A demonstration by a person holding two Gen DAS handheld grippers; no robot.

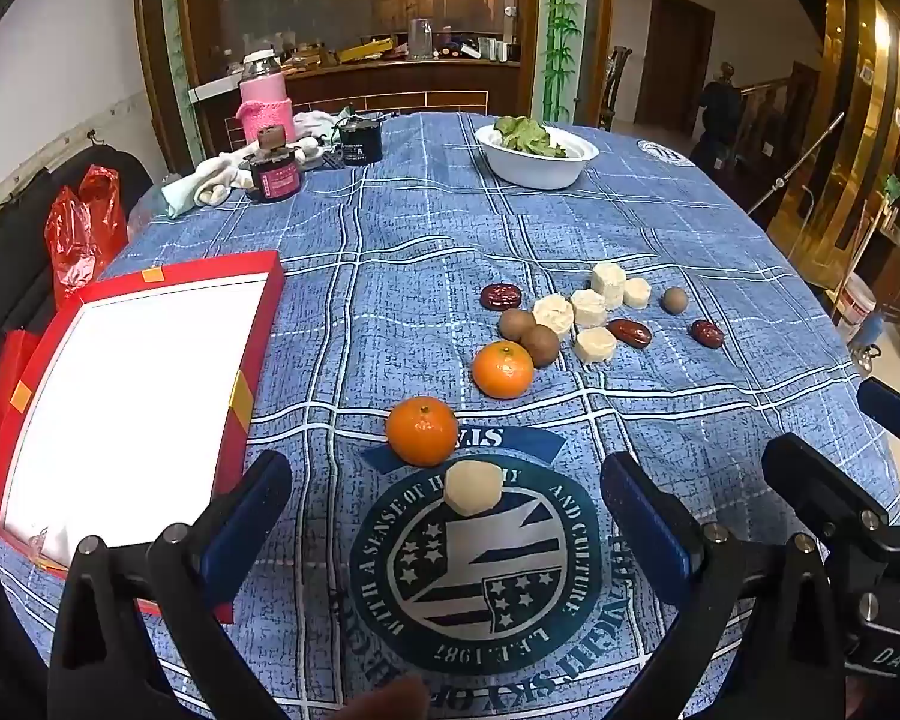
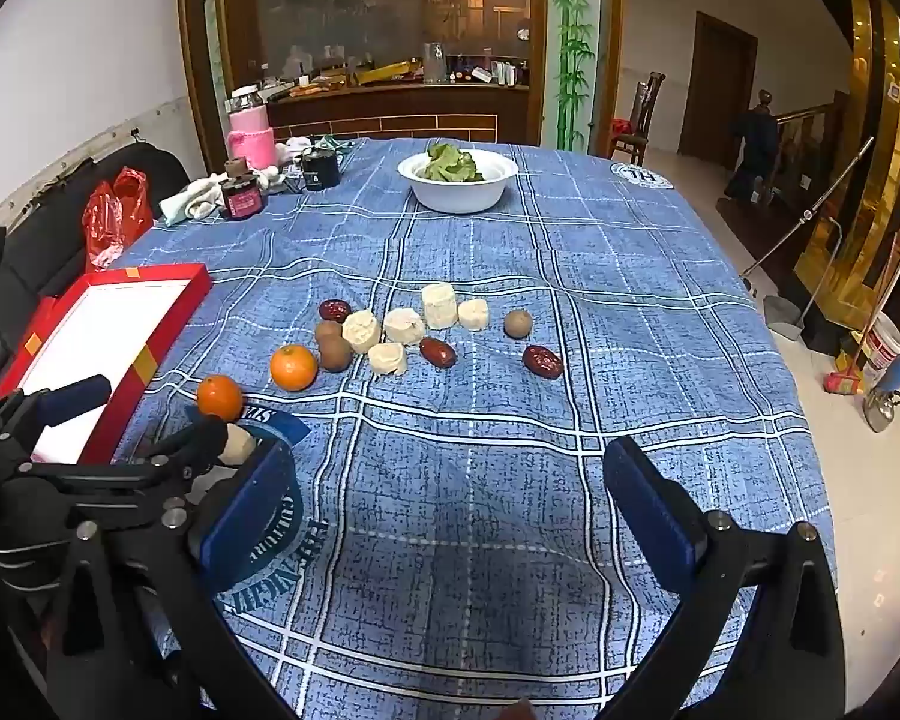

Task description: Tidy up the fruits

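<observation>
Fruits lie loose on the blue plaid worktop [image 1: 570, 228]: two mandarins [image 1: 421, 431], brown longans [image 1: 539, 345], red dates [image 1: 629, 333] and pale peeled chunks [image 1: 588, 307], clustered toward 1 o'clock of the left gripper [image 1: 444, 504]. One pale chunk [image 1: 473, 487] sits between its wide-open fingers, untouched. At 9 o'clock the red box [image 1: 258, 324] with white lining holds no fruit. At 12 o'clock a white bowl [image 1: 537, 171] holds green leaves [image 1: 525, 135]. The right gripper [image 2: 450, 492] hangs fully open over bare cloth, gripping nothing. Both angle down toward the worktop.
</observation>
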